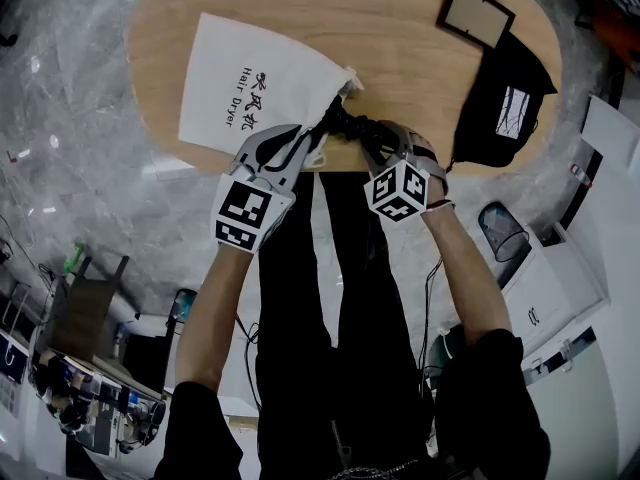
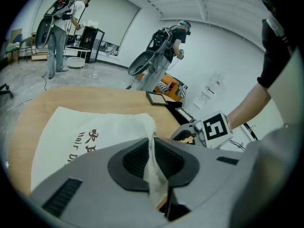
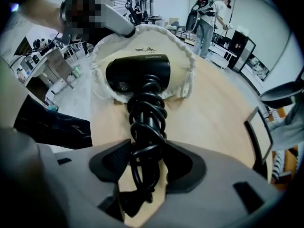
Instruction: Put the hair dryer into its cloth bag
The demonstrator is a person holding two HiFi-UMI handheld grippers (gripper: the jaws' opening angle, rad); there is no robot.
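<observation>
The white cloth bag printed "Hair Dryer" lies flat on the wooden table, its mouth toward the near edge. My left gripper is shut on the rim of that mouth, and a fold of white cloth is pinched between its pads. The black hair dryer lies with its head inside the open bag mouth. Its handle, wrapped in coiled black cord, points back at me. My right gripper is shut on that cord-wrapped handle, pointing steeply down at the table edge.
A black bag and a dark picture frame lie at the table's right end. A waste bin stands on the floor below right. Two people with backpack rigs work far across the room.
</observation>
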